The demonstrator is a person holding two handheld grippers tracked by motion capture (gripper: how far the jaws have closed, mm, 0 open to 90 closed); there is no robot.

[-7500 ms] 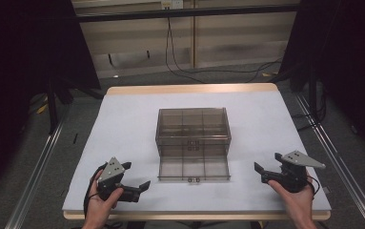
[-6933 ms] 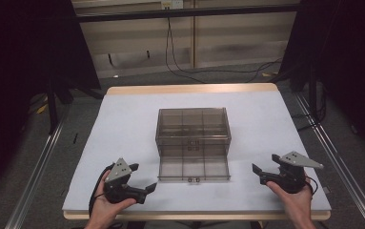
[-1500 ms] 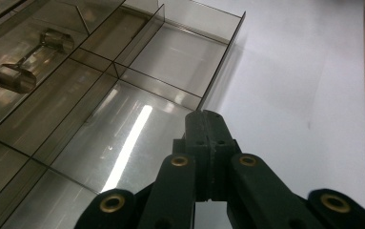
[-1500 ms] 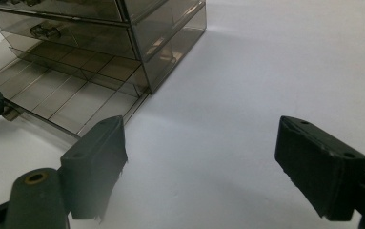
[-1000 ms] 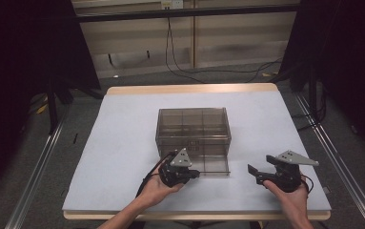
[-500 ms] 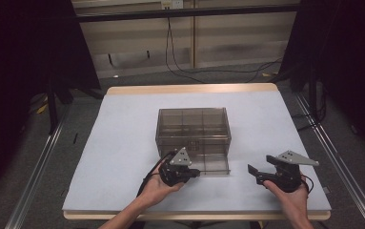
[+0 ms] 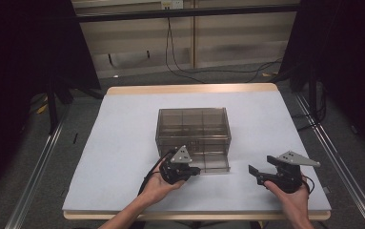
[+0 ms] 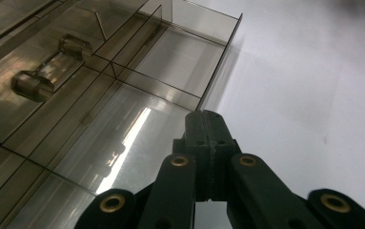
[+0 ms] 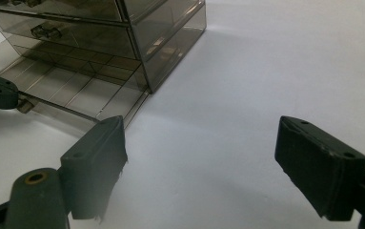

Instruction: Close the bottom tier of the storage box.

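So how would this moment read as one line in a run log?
left tool: shut, at pulled-out bottom drawer | right tool: open, apart on table | drawer box: upright

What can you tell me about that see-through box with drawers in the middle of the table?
The drawer box looks like smoky, see-through plastic, upright near the middle of the white table. Thin dividers split it into compartments. Its bottom drawer is pulled out toward the person, and its sections look empty. The shut left hand-held gripper is at that drawer's front edge; whether it grips something there is unclear.
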